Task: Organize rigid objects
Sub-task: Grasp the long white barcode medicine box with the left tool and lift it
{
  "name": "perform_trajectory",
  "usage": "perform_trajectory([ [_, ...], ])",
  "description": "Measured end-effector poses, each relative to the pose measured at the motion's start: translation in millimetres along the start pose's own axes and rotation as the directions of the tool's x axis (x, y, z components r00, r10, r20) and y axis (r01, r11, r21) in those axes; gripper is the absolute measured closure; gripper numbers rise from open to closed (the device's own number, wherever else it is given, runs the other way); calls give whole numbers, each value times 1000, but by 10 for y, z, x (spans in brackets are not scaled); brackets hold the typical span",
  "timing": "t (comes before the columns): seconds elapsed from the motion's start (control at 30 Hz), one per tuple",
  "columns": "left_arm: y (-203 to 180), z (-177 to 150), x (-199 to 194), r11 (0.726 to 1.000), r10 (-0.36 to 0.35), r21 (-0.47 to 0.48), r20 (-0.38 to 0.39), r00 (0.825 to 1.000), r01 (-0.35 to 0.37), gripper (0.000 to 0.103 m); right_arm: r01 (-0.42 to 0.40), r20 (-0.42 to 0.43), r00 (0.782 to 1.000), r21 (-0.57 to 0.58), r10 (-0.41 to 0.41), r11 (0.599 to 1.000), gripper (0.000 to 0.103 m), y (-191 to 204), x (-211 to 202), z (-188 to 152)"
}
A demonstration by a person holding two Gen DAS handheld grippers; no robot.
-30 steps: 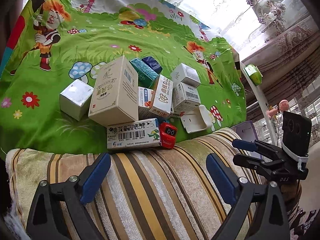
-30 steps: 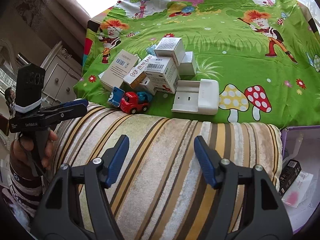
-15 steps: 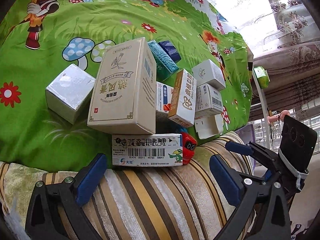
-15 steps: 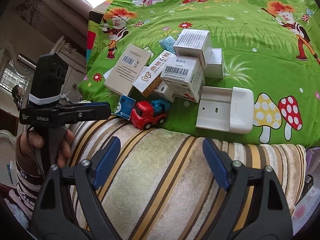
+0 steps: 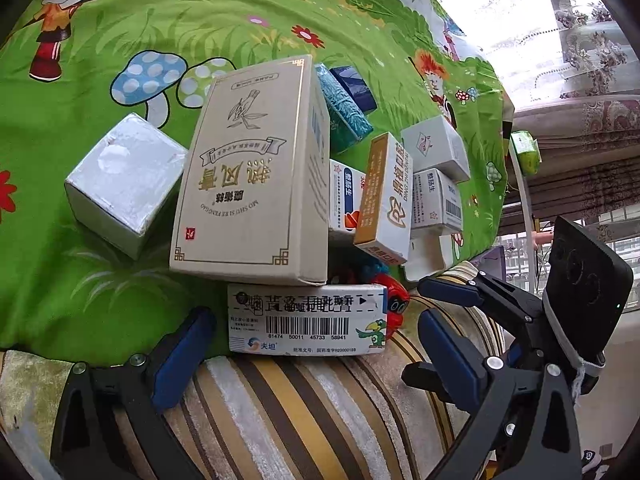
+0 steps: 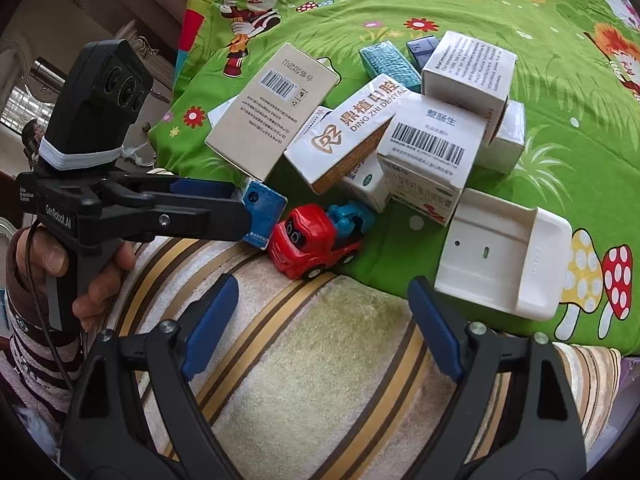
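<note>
A pile of cardboard boxes lies on the green cartoon bedspread (image 5: 100, 40). The long barcode box (image 5: 306, 324) lies nearest, between the tips of my open left gripper (image 5: 312, 354). Behind it stand a big beige box (image 5: 252, 176) and a silver cube box (image 5: 120, 184). A red toy truck (image 6: 316, 238) sits at the blanket edge, just ahead of my open right gripper (image 6: 320, 320). A white plastic tray (image 6: 504, 256) lies to its right. The left gripper shows from the side in the right wrist view (image 6: 224, 208), around the blue end of the barcode box (image 6: 262, 214).
A striped beige blanket (image 6: 312, 380) covers the near edge under both grippers. More boxes, one orange-and-white (image 6: 348, 132), one barcode-topped (image 6: 432, 148), are stacked mid-pile. A window with curtains (image 5: 580, 40) is at the right. The right gripper shows in the left wrist view (image 5: 480, 292).
Both grippers have moved forward toward the pile. The left gripper's fingers now flank the long barcode box. The right gripper has closed in on the red truck.
</note>
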State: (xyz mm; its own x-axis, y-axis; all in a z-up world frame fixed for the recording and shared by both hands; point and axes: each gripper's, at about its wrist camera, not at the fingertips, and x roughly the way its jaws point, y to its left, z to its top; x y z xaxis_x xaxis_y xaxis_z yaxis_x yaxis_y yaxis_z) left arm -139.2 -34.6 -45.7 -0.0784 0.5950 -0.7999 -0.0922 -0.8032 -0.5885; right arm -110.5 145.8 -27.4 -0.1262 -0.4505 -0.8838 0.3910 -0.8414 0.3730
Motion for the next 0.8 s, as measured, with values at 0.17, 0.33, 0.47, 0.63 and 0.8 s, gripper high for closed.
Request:
perform_trajectory([
  [0.17, 10, -12, 16, 1000, 1, 7, -14, 1000, -1, 22, -9, 8, 1000, 37, 8, 999, 14, -54, 2, -4],
  [0.33, 17, -27, 5, 1000, 0, 7, -19, 1000, 0, 27, -10, 14, 1000, 90, 9, 996, 14, -129, -8, -16],
  [0.47, 21, -55, -37, 1000, -12, 7, -13, 1000, 12, 27, -25, 24, 999, 153, 22, 988, 14, -176, -25, -34],
  [0.63, 18, -135, -173, 1000, -27, 6, 28, 999, 27, 27, -14, 21, 1000, 245, 9, 969, 14, -247, -47, -6],
  [0.8, -6, -338, -427, 1000, -17, 18, 123, 992, 15, 27, 40, 17, 999, 274, -46, 961, 14, -136, -44, 49],
])
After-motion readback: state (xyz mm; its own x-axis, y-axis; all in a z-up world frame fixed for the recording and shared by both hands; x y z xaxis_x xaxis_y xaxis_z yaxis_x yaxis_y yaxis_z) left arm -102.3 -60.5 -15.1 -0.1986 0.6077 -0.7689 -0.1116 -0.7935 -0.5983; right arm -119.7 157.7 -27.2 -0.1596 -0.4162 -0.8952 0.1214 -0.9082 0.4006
